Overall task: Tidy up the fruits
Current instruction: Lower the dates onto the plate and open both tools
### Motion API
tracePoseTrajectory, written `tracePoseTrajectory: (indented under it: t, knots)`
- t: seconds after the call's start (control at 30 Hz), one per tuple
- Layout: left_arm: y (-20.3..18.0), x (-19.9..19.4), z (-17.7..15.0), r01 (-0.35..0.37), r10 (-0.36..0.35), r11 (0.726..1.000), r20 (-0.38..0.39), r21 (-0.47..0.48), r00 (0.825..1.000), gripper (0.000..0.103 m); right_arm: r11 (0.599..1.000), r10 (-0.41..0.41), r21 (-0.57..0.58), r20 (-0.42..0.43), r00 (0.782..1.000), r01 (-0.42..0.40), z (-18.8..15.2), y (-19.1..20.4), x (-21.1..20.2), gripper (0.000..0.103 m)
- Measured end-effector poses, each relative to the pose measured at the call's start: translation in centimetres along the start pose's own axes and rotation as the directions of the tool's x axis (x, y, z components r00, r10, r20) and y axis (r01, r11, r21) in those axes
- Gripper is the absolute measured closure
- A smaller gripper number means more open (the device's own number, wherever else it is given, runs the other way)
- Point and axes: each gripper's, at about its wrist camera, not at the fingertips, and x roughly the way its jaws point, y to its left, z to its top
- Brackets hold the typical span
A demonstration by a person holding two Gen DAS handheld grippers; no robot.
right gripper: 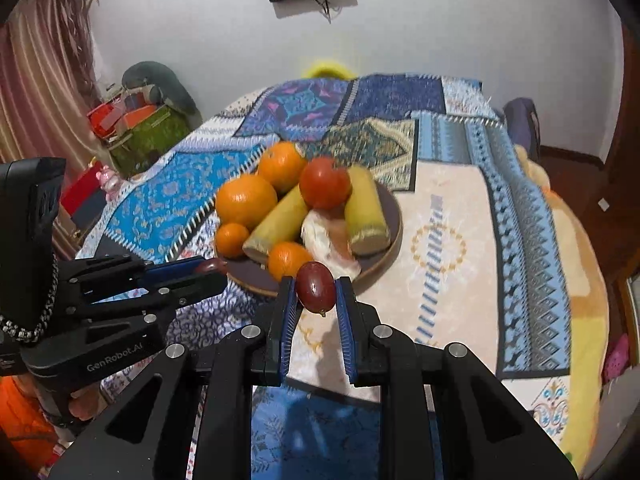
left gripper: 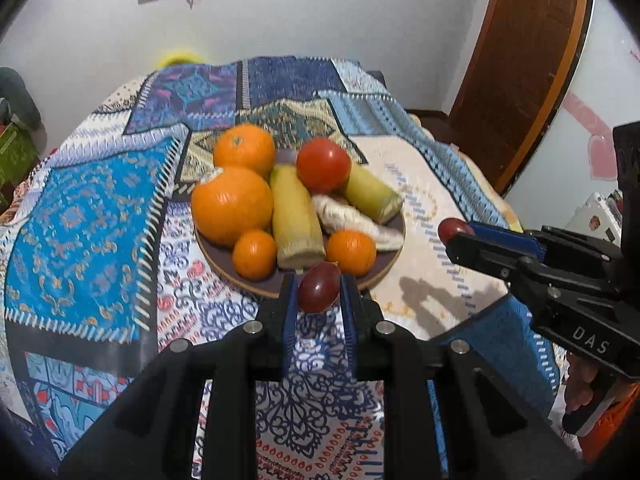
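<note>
Clamping a dark red grape (left gripper: 318, 287) between its blue pads, the left gripper (left gripper: 319, 289) sits at lower centre of its own view; the right gripper (right gripper: 316, 289) pinches a second grape (right gripper: 315, 286) the same way. Just beyond both sets of fingertips, up-frame, lies the near rim of the plate (left gripper: 384, 268), heaped with oranges, a tomato (left gripper: 323, 165) and corn cobs, on a patchwork cloth (left gripper: 80, 216). Neither hand looks clearly nearer. Readable lettering: "DAS" on the right gripper, "GenRobot.AI" on the left.
</note>
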Motion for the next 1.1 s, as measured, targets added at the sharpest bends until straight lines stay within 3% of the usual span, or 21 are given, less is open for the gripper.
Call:
tracePoseTrajectory:
  t: [0.2,0.5,0.97,1.1]
  knots:
    - [0.1,-0.2,2.0,-0.006,0.006,1.0,0.051,-0.007,0.999,0.082,1.0,0.003,-0.006,0.026,1.0,-0.003,1.1,-0.1,0.0,0.084]
    - [0.3,1.6,3.9,-0.002,0.002,1.0,0.065,-0.003,0.998,0.082,1.0,0.004,-0.003,0.021,1.0,-0.004,2.5,-0.5,2.5,0.084]
    - [0.3,5.2,4.0,0.014,-0.015,1.0,0.009,0.017,1.0,0.082,1.0,0.006,0.009,-0.021,1.0,-0.006,2.7,-1.7,6.0,0.084]
    - [-0.2,5.3,3.7,-0.014,0.014,0.999,0.004,0.05,1.0,0.082,0.999,0.039,0.025,-0.018,0.999,-0.039,2.6,-1.9,6.0,0.077]
